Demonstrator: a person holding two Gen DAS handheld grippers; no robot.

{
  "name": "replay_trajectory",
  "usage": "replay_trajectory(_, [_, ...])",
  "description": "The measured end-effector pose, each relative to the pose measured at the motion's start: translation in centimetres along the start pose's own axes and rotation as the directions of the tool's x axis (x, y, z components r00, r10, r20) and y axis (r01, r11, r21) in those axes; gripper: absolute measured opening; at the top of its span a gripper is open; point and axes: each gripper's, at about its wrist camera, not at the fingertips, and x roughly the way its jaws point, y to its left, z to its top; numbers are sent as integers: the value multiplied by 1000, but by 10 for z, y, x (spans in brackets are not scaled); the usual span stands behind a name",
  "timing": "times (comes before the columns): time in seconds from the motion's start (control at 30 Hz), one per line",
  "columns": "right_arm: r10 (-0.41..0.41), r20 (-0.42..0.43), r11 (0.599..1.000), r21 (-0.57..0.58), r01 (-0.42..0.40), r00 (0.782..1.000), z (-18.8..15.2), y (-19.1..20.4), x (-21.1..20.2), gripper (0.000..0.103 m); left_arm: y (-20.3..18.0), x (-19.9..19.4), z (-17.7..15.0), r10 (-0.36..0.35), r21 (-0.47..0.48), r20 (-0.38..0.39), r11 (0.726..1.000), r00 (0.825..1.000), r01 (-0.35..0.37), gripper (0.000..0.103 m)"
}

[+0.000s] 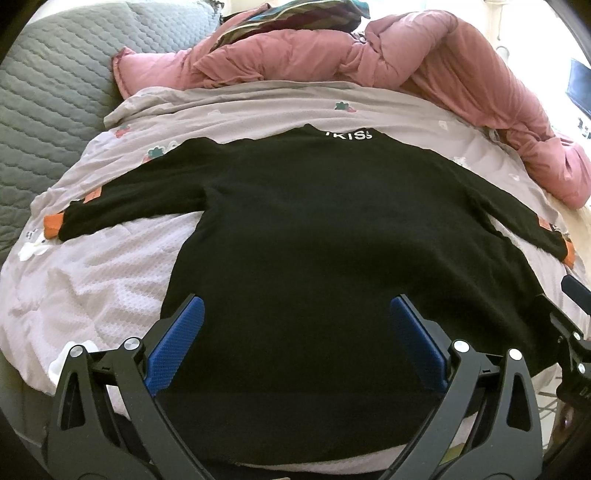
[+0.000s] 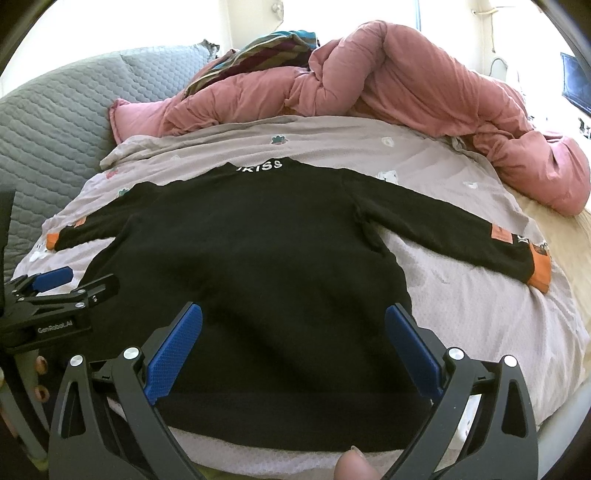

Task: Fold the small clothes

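Observation:
A small black sweater (image 1: 314, 229) lies flat on the bed, collar with white letters at the far side, both sleeves spread out, orange cuffs at their ends; it also shows in the right wrist view (image 2: 251, 258). My left gripper (image 1: 295, 325) is open and empty above the sweater's lower left part near the hem. My right gripper (image 2: 293, 332) is open and empty above the lower right part near the hem. The left gripper also shows at the left edge of the right wrist view (image 2: 70, 282).
The sweater rests on a pale printed bedsheet (image 1: 92, 280). A bunched pink duvet (image 1: 424, 62) lies along the far side and right. A grey quilted cover (image 1: 48, 103) is at the left. Striped fabric (image 1: 295, 14) sits behind the duvet.

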Motion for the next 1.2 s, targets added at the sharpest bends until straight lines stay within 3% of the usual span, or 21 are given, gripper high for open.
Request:
replay_trajectory(0.6, [-31,14,998,46,31,999,31,-35,24,99,-23,15,35,17,36,4,999,1000,-17,95])
replay_trajectory(1.2, [-175,15,965,200,169,984,64,-128,57,99,-37,58,89,3,36,-29,999,1000,-2,95])
